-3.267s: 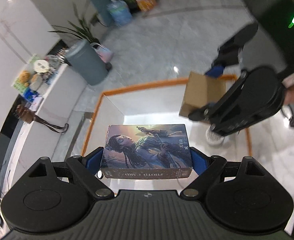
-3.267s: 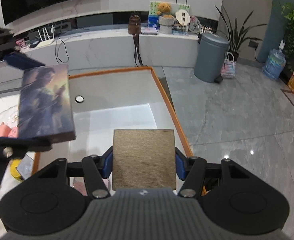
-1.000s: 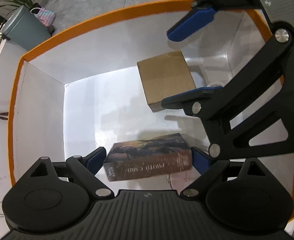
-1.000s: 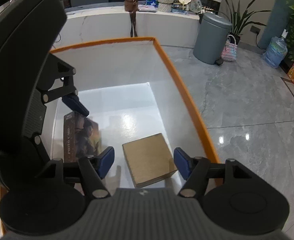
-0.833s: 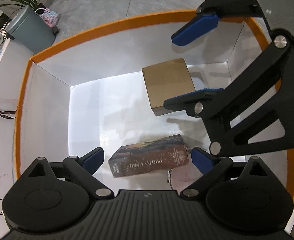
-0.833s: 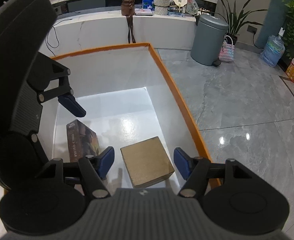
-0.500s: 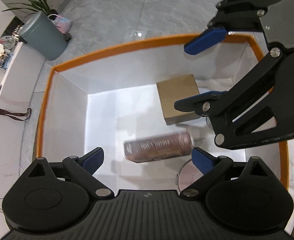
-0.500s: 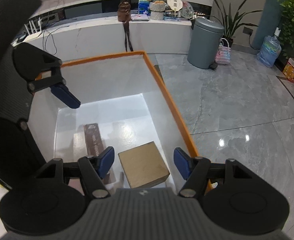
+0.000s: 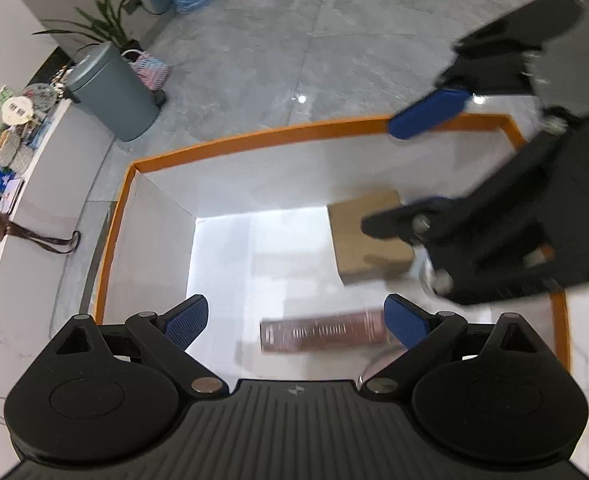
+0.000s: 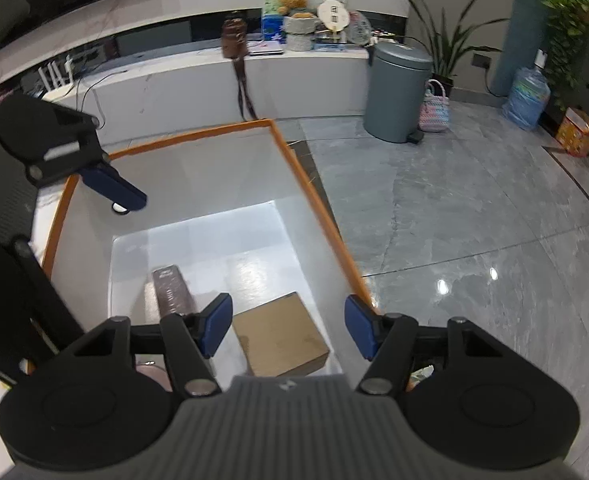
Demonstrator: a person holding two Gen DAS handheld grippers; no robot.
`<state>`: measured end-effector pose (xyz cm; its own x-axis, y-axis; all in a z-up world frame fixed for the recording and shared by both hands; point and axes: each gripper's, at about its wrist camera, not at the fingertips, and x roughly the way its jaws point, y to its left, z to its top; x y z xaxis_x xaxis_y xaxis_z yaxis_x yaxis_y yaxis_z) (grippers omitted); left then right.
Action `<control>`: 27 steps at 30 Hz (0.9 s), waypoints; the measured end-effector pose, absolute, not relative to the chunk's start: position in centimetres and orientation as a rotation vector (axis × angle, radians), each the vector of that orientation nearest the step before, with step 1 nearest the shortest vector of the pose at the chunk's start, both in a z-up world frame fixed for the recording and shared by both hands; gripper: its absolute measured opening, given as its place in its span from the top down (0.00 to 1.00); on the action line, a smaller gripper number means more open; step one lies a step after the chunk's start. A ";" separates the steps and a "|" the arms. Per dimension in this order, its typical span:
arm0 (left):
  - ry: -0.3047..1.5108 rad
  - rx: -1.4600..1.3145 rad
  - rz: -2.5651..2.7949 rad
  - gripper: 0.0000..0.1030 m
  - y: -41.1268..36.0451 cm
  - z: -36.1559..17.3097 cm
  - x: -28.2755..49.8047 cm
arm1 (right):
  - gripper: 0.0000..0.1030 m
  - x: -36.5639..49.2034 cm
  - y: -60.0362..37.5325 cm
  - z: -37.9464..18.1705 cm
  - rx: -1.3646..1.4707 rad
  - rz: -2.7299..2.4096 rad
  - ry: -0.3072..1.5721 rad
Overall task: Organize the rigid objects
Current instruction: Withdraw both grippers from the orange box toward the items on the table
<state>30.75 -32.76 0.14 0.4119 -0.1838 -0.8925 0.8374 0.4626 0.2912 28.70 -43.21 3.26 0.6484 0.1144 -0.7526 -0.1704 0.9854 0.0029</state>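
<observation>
A white bin with an orange rim (image 9: 254,136) holds two boxes on its floor. The plain brown cardboard box (image 9: 368,236) lies flat. The dark photo-card box (image 9: 322,332) rests on its long edge beside it. My left gripper (image 9: 294,322) hovers open above the card box, touching nothing. My right gripper (image 10: 288,330) hangs above the cardboard box (image 10: 280,334); its jaws are closing with nothing pressed between them. The card box (image 10: 172,290) shows left of it in the right wrist view. The right gripper (image 9: 418,168) also appears blurred at the upper right of the left wrist view.
Grey tiled floor surrounds the bin. A grey trash can (image 10: 398,92), a woven bag (image 10: 434,106), plants and a water bottle (image 10: 526,96) stand beyond. A white counter (image 10: 214,76) carries a brown bag with a hanging strap and small items.
Both grippers let go of their boxes on the bin floor and rose away. The card box tipped onto its edge. Both grippers now sit higher above the bin.
</observation>
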 end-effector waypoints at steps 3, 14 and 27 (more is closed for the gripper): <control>0.932 0.920 -0.677 0.00 -34.1 -1.5 31.2 | 0.40 28.7 -43.5 3.1 -0.067 0.163 0.852; 1.103 1.163 -0.571 0.00 -31.4 -3.6 29.9 | 0.40 28.3 -43.0 3.5 -0.077 0.183 0.838; 0.947 0.723 -0.436 0.01 -33.3 0.5 33.1 | 0.40 28.0 -43.2 3.8 -0.091 0.182 0.829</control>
